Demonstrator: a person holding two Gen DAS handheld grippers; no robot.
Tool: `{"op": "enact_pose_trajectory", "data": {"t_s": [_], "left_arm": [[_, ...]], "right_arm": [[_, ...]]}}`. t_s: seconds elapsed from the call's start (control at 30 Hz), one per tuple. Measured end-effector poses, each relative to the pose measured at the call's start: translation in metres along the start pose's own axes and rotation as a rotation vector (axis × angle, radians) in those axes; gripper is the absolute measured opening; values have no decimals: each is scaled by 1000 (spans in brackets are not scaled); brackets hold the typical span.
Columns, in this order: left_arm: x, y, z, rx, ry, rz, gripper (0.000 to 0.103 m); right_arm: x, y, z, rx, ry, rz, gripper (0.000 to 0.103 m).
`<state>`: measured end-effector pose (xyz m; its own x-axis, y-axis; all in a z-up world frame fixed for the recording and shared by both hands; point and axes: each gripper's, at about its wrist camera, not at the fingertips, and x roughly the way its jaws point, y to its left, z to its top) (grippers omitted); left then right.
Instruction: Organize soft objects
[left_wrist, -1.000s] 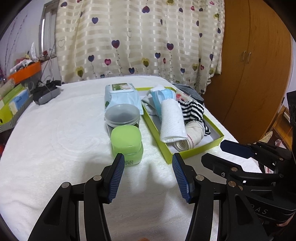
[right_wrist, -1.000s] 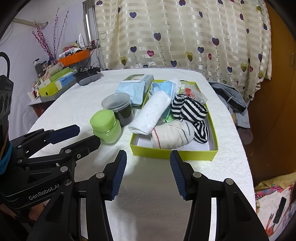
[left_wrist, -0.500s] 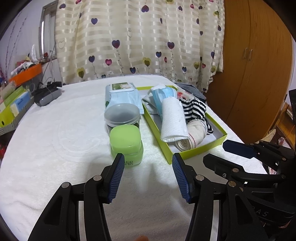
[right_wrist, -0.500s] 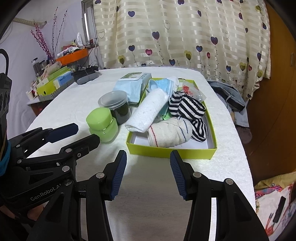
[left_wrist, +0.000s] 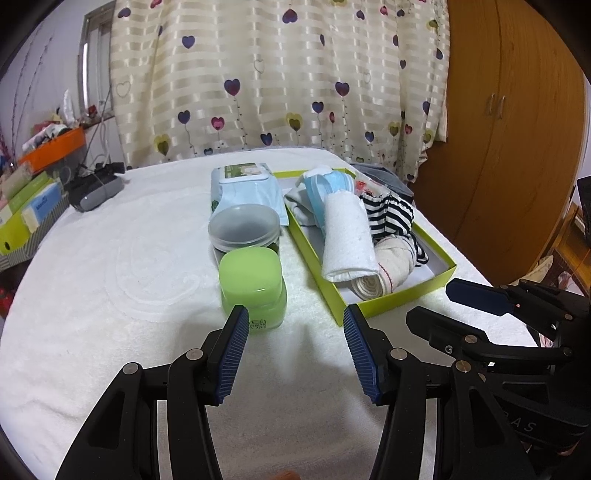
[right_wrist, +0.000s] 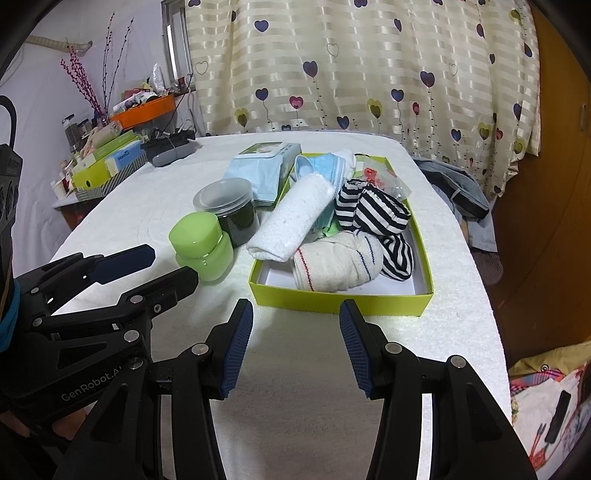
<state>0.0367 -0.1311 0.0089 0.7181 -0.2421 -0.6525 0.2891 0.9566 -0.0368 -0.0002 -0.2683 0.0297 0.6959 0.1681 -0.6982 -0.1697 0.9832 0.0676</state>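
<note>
Both grippers hover over the near edge of the white-covered bench (left_wrist: 110, 280), fingers spread wide, nothing between them. Left gripper (left_wrist: 293, 354) points at bare cloth; the green jar (left_wrist: 253, 284) sits just beyond its left fingertip, partly hidden by it, and the near corner of the lime box (left_wrist: 369, 306) is just past its right fingertip. Right gripper (right_wrist: 295, 345) points at the box's near wall (right_wrist: 340, 301), close but apart from it. The soft items are all in the box, ahead of both pairs of fingers: rolled white towel (right_wrist: 295, 221) lying diagonally with its near end over the box's left rim, cream sock roll with a red stitch line (right_wrist: 338, 264) at the near side, striped black-and-white socks (right_wrist: 373, 214) to its right and behind, blue face mask (right_wrist: 321, 168) at the far end, and a small clear packet with red print (right_wrist: 380, 177) in the far right corner. Left of the box: clear-lidded dark jar (right_wrist: 229, 208) directly behind the green jar, touching or nearly so, and a wet-wipes pack (right_wrist: 262, 170) behind that, against the box's far left edge. Grey device with cables (right_wrist: 170, 149) at the far left of the bench, well apart. Between the right gripper and the socks stands only the box wall.
</note>
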Motion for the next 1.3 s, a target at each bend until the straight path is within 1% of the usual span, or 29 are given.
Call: {"op": "enact_pose_trajectory", "data": {"t_s": [0.17,0.5,1.3], "left_arm": [[2,4,1,-3,3,1,53],[5,5,-4,-7,7,2,53],[5,5,-4,-5,8,3,53]], "right_arm": [[0,0,0,-1,1,-1,50],[1,1,-1,-2,3,-2,50],[4,2,-4,-2,8,-5,50]]}}
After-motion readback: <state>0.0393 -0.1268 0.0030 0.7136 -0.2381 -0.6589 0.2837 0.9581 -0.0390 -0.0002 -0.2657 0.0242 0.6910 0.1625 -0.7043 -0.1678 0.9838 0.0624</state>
